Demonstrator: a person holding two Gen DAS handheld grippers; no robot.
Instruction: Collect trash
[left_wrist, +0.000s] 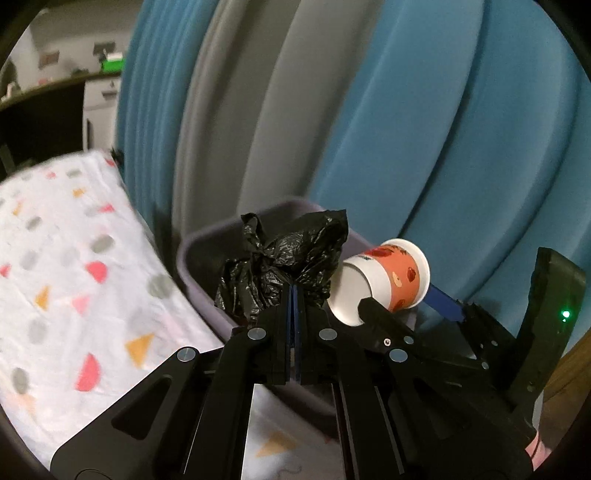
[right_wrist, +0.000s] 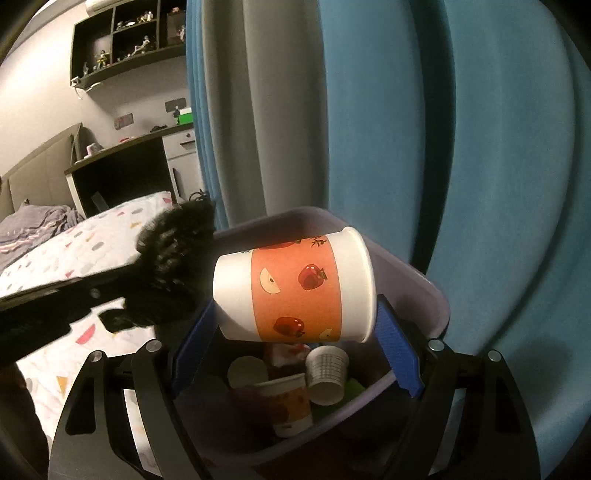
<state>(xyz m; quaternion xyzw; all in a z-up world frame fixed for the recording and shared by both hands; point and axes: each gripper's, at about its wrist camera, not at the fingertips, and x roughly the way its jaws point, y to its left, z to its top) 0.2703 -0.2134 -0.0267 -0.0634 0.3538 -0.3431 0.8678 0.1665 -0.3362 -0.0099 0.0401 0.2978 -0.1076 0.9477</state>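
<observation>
Over the bin's (right_wrist: 424, 288) rim, the right gripper (right_wrist: 295, 332) clamps an apple-printed paper cup (right_wrist: 295, 288); its lettering is unreadable. Left gripper (left_wrist: 293, 295) jaws are pinched together on a black bag (left_wrist: 284, 258).

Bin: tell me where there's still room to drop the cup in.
Inside the bin, paper cups crowd the near middle. The far-left floor, under the held cup and beside the black bag, looks dark, contents unclear. Right wall side seems freer.

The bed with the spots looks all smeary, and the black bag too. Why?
Motion blur. In the left wrist view the spotted bedsheet smears while the black bag stays sharp; in the right wrist view that bag is fuzzy while the apple cup stays crisp. Fisheye lenses bend the curtains.
</observation>
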